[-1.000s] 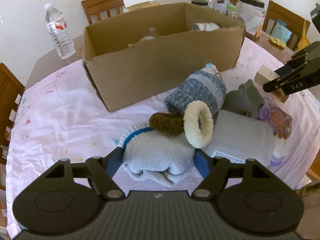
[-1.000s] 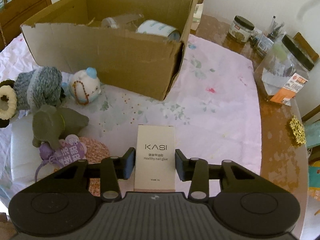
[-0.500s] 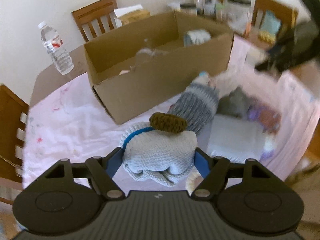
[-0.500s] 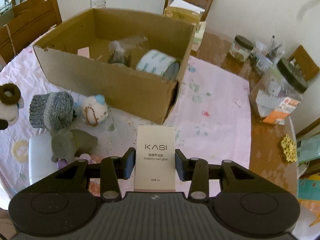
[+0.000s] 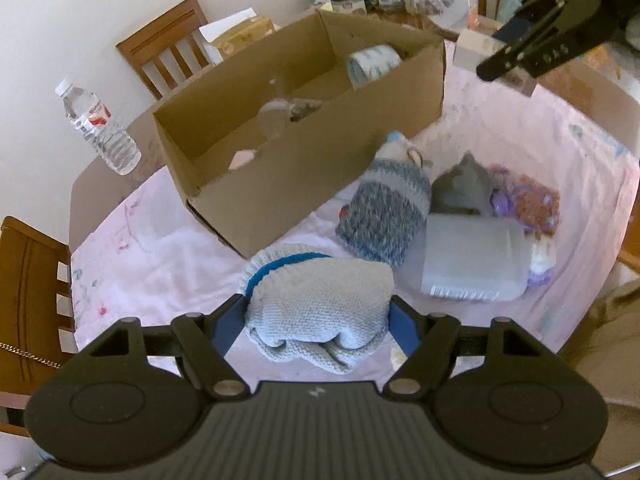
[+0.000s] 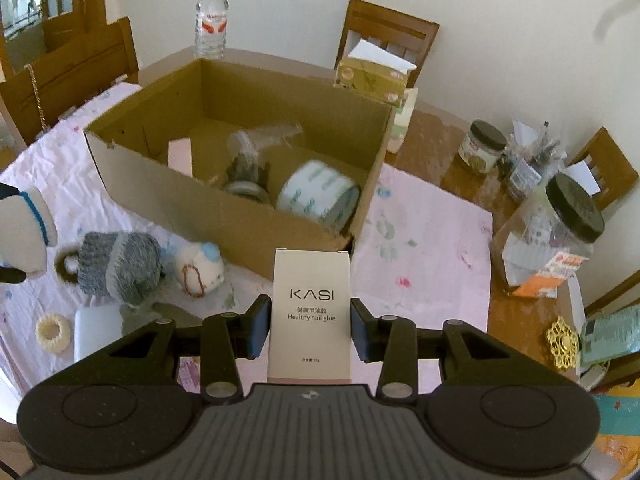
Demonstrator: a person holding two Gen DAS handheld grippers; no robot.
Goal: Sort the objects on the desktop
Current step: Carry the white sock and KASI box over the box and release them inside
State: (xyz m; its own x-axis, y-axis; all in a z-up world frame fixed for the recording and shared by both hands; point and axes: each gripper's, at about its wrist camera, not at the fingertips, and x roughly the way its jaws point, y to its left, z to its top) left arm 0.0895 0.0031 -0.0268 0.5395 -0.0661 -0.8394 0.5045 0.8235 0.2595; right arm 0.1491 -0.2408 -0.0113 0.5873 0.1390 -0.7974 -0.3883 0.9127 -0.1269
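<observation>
The left claw (image 5: 318,320) is clamped on a pale knitted hat (image 5: 316,300), held above the desk (image 5: 160,248) with the cardboard box (image 5: 280,168) toward 12 o'clock. The right claw (image 6: 310,326) grips a white nail glue carton (image 6: 310,312) by its sides, raised near the box's (image 6: 224,216) front wall. A tape roll (image 6: 316,196) lies inside the box; a grey knitted hat (image 6: 116,264) lies on the desk at 9 o'clock of the carton.

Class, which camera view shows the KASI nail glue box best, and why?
The right wrist view: the KASI box faces the camera, label readable, held in the right gripper. The left wrist view shows it small, distant, partly hidden behind that gripper.
</observation>
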